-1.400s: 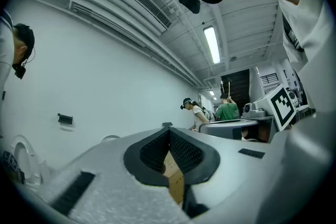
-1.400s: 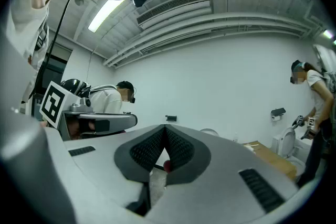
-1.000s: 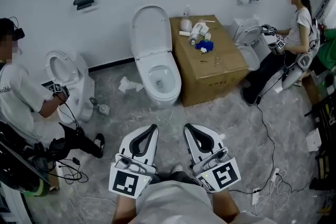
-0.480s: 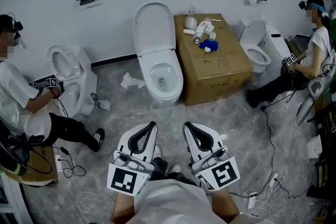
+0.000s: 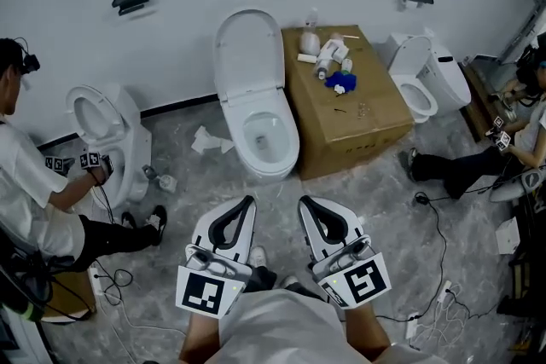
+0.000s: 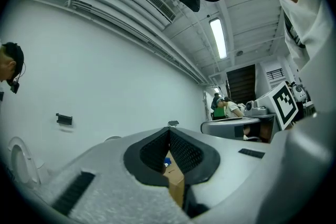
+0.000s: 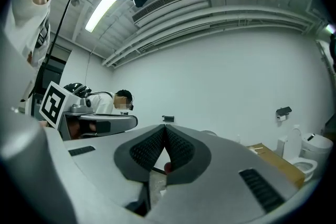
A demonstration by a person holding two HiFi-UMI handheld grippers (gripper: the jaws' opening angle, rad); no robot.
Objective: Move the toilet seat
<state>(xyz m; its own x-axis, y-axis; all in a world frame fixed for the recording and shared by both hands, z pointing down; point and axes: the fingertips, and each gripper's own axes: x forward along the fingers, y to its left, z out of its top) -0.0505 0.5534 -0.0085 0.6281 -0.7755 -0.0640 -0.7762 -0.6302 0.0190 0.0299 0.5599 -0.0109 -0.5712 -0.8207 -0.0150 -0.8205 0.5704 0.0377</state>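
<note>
A white toilet (image 5: 275, 162) stands against the far wall in the head view. Its lid (image 5: 247, 47) is raised and the seat ring (image 5: 242, 125) lies round the bowl. My left gripper (image 5: 246, 203) and my right gripper (image 5: 304, 205) are held side by side, level, short of the toilet's front with floor between. Both are shut with nothing in them. In the left gripper view, the left gripper (image 6: 169, 130) shows its dark pads meeting. In the right gripper view, the right gripper (image 7: 164, 127) looks the same.
A cardboard box (image 5: 365, 117) with bottles and a blue thing stands right of the toilet. A second toilet (image 5: 101, 125) with a crouching person (image 5: 34, 192) is at the left. A third toilet (image 5: 424, 79) and a seated person (image 5: 503, 151) are at the right. Cables (image 5: 437, 226) and crumpled paper (image 5: 207, 140) lie on the floor.
The middle toilet has come slightly nearer to both grippers, which stay shut. The person at the right has left the right toilet and now sits near the frame's edge.
</note>
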